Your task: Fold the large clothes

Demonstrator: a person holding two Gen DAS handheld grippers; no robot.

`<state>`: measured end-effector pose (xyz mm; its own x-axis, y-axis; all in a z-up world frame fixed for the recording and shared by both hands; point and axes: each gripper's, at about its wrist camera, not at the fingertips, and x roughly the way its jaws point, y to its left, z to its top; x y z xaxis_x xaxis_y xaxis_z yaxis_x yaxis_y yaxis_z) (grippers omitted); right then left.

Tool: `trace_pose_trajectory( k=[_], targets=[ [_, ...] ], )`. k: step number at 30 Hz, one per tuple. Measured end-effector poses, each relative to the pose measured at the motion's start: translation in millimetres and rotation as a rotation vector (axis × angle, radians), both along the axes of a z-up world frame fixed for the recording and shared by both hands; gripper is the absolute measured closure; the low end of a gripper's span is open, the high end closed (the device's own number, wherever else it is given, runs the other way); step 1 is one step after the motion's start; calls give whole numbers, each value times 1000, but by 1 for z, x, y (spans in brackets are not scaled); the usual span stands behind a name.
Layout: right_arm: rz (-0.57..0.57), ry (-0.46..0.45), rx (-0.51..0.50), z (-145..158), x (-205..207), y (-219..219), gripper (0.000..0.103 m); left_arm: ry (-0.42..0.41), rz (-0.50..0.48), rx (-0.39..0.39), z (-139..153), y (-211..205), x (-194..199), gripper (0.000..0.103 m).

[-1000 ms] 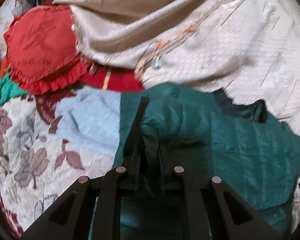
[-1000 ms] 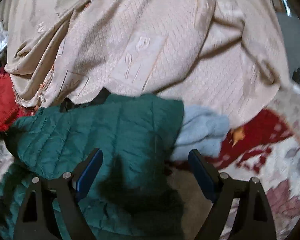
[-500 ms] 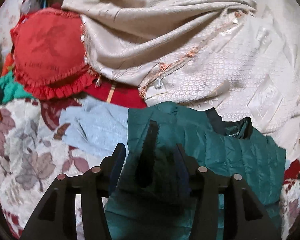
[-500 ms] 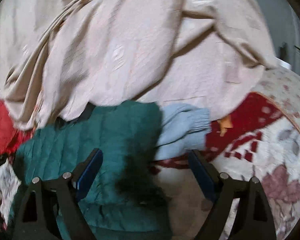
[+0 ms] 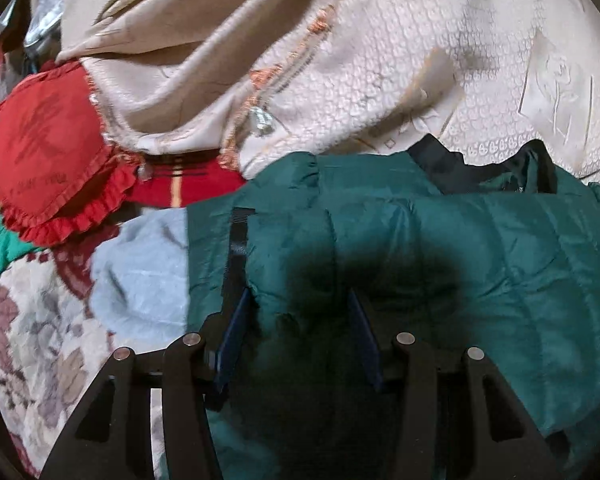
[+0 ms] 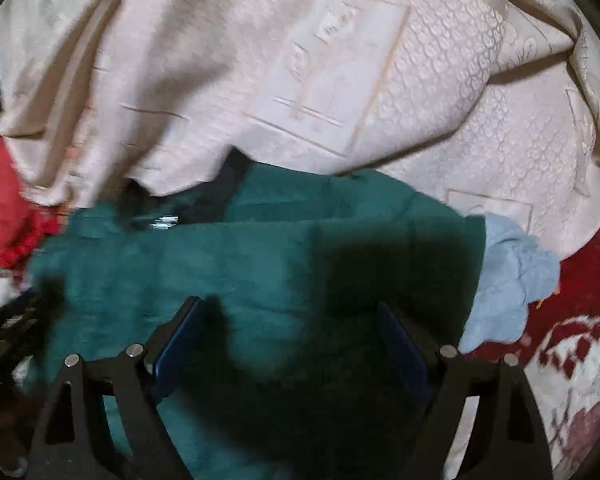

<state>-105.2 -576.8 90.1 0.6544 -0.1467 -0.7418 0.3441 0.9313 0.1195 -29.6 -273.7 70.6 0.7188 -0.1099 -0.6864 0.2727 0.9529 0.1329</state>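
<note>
Left wrist view: the left hand-held gripper [image 5: 298, 332] is seen nearest, its jaws partly parted and standing over a puffed ridge of the green quilted jacket [image 5: 440, 248]. The padding rises between the blue pads [image 5: 231, 336], but no pinch on it is shown; the jaws are judged released. A black strap or zip tape [image 5: 236, 248] runs along the jacket's left edge, just beside the left pad.

In the right wrist view the right hand-held gripper [image 6: 290, 340] is held wide apart above the same jacket, with nothing clasped. The picture is blurred.

The jacket lies bunched on a floral rug [image 5: 24, 320], partly over a light blue garment [image 5: 140, 272]. Its dark collar [image 5: 460, 172] is tucked against a cream bedspread [image 5: 380, 60] beyond. A red frilled cushion [image 5: 48, 152] lies further left.

Judgement: the fold is incomplete and a fresh hold is being set up. A single edge layer should be taken, not the thick padding, which is likely to spring out of the jaws. The two holds should be spaced well apart along one hem. The blue garment should be left undisturbed, and the strap kept clear of the pads.
</note>
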Motion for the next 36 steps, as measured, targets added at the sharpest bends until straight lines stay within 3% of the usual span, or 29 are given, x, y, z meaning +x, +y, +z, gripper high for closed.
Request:
trace_pose_trajectory(
  k=[6, 9, 15, 18, 20, 25, 32, 36],
  targets=[
    [-43, 17, -44, -20, 13, -10, 12, 7, 0, -11, -6, -8, 8, 71],
    [-39, 24, -55, -7, 4, -2, 13, 9, 0, -24, -9, -5, 7, 71],
    [54, -58, -48, 26, -34, 36, 12, 15, 5, -29, -10, -7, 9, 71],
    [123, -8, -45, 14, -34, 60, 13, 23, 6, -44, -11, -6, 11, 70],
    [112, 42, -77, -5, -26, 67, 13, 27, 5, -56, -11, -4, 12, 70],
    [85, 83, -99, -26, -12, 64, 12, 36, 4, -58, -12, -4, 14, 69],
    [67, 29, -67, 5, -45, 50, 12, 38, 3, -64, -14, -3, 15, 68],
    [-23, 114, -59, -14, -49, 23, 12, 32, 3, -49, -16, -6, 16, 67]
  ],
)
